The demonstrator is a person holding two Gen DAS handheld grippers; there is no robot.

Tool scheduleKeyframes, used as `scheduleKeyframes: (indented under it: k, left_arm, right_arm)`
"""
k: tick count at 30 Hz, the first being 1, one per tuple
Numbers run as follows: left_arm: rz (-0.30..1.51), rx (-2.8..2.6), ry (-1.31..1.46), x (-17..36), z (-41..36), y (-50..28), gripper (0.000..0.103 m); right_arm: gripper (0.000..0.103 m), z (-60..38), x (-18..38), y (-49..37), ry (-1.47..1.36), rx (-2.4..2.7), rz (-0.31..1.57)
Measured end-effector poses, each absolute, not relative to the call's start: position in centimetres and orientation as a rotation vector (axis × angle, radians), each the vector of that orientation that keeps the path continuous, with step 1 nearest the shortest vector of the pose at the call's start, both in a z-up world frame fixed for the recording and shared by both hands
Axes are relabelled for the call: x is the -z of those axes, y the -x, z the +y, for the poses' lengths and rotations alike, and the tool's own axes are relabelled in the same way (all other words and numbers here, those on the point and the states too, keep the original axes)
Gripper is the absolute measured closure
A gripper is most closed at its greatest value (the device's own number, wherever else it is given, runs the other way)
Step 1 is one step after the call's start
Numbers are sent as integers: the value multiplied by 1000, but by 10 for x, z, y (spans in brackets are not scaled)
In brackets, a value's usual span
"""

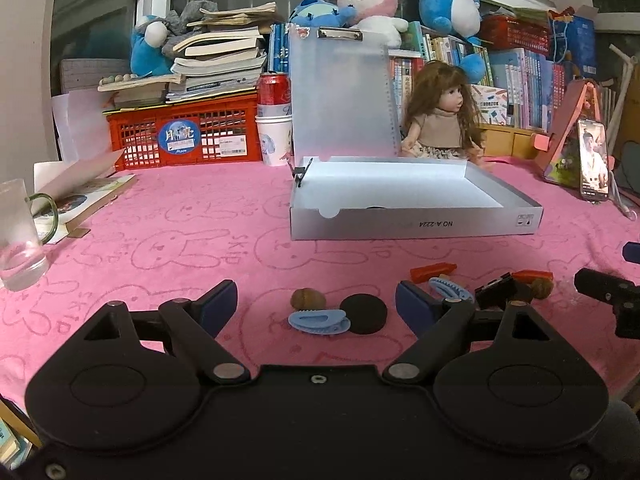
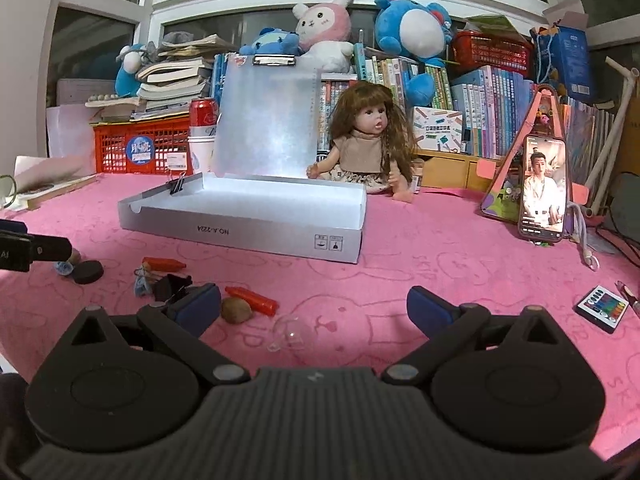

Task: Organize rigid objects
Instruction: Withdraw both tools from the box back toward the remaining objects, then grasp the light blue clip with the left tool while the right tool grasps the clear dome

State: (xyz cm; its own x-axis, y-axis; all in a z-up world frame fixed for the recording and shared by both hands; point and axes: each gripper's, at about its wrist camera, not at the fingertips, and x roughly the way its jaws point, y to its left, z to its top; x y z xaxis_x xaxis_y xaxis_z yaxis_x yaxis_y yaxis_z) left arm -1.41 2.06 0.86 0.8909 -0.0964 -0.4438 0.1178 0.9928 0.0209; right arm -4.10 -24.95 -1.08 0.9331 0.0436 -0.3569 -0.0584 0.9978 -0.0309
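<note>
Where the pink surface (image 1: 200, 232) spreads out, left tongs (image 1: 316, 300) spread wide and released, nothing gripped, hovering just near of a walnut (image 1: 307, 298), a blue hair clip (image 1: 319, 321) and a black disc (image 1: 364, 313), the three lying close together. Farther right: a second blue clip (image 1: 450, 288), a black binder clip (image 1: 496, 290), two orange pieces (image 1: 433, 271) and another walnut (image 1: 541, 288). Beyond these, toward the far side, an open grey box (image 1: 412, 224), lid upright, a small binder clip (image 1: 299, 174) on its left wall. Right tongs (image 2: 314, 306) likewise released, holding nothing, poised over a clear glass bulb (image 2: 292, 332), with a walnut (image 2: 236, 310) and an orange piece (image 2: 252, 299) beside the left finger. Far right on the surface, a small remote (image 2: 602, 308).
</note>
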Motion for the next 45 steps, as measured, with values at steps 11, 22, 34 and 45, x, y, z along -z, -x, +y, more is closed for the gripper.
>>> scheduleKeyframes:
  k: [11,22,34,45]
  left_arm:
    - [476,135,-15,-5,26,11,36]
    - [510,174,27,2,30,6,43]
    - [542,163,7,12,25,1,44]
    - [526,167,-33,15,21,-1,54]
  right_arm:
    - [16,-244,17,42,68,-94,366]
    - [28,-248,24,38,73,-135,395]
    - [45,-251,33,32,51,-151,408]
    - [53,-251,33,32,62,-176,399]
